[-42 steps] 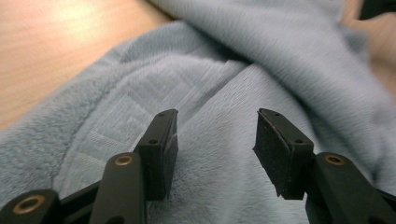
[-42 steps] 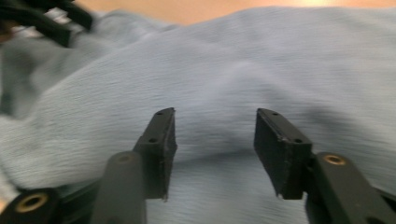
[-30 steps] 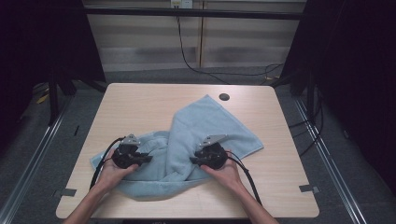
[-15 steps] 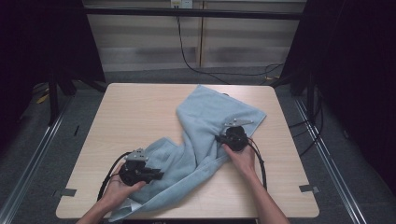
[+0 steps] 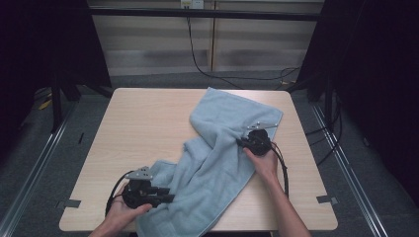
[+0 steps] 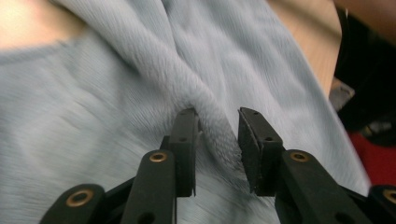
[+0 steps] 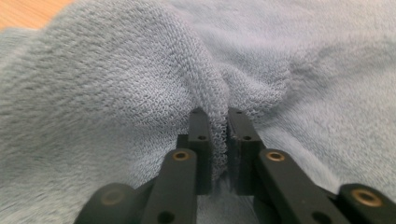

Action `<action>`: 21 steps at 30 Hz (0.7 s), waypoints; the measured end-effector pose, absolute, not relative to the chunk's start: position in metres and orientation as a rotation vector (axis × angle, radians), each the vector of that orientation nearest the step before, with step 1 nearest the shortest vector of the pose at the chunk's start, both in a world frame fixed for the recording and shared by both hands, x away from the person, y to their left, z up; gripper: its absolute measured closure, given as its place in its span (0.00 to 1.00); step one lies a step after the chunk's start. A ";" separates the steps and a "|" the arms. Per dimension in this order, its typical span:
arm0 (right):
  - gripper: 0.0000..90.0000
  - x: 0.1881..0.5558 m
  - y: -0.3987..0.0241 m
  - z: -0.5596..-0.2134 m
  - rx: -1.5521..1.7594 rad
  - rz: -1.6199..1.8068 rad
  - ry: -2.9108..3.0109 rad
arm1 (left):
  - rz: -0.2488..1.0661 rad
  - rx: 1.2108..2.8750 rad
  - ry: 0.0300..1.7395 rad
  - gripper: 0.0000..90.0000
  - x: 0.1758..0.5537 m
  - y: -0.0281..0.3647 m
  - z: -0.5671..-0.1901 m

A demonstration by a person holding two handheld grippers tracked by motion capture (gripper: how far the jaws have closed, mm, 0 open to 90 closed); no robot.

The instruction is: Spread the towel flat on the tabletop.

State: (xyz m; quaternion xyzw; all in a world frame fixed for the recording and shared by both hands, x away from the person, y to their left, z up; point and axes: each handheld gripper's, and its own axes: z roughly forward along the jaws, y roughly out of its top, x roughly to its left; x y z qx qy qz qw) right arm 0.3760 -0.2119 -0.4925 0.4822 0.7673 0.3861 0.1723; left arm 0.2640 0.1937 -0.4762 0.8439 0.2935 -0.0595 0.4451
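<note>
Diagonally lying across the wooden table (image 5: 148, 128), light blue towel (image 5: 222, 163), right gripper (image 7: 219, 126) pinching a fold, left gripper (image 6: 217, 135) having just been opening, a loose ridge of towel sitting between its parted jaws.

Bare table (image 5: 148, 123) left (towel (image 5: 222, 148) rightward)

Two black grippers are carried in bare hands, no sleeves being seen on the forearms. The left gripper (image 5: 165, 198) and the right gripper (image 5: 240, 141) are each topped by a grey three-cornered plate and trailed by black cable; brass-ringed pivots are set in the jaws
</note>
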 end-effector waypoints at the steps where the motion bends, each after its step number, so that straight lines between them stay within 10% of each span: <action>1: 0.90 0.375 -0.213 -0.491 1.349 1.109 2.184 | -0.138 2.077 0.737 0.75 0.268 0.197 -0.474; 21: 0.58 0.271 -0.195 -0.476 1.195 1.252 2.392 | 0.106 2.128 0.961 0.57 0.348 0.217 -0.495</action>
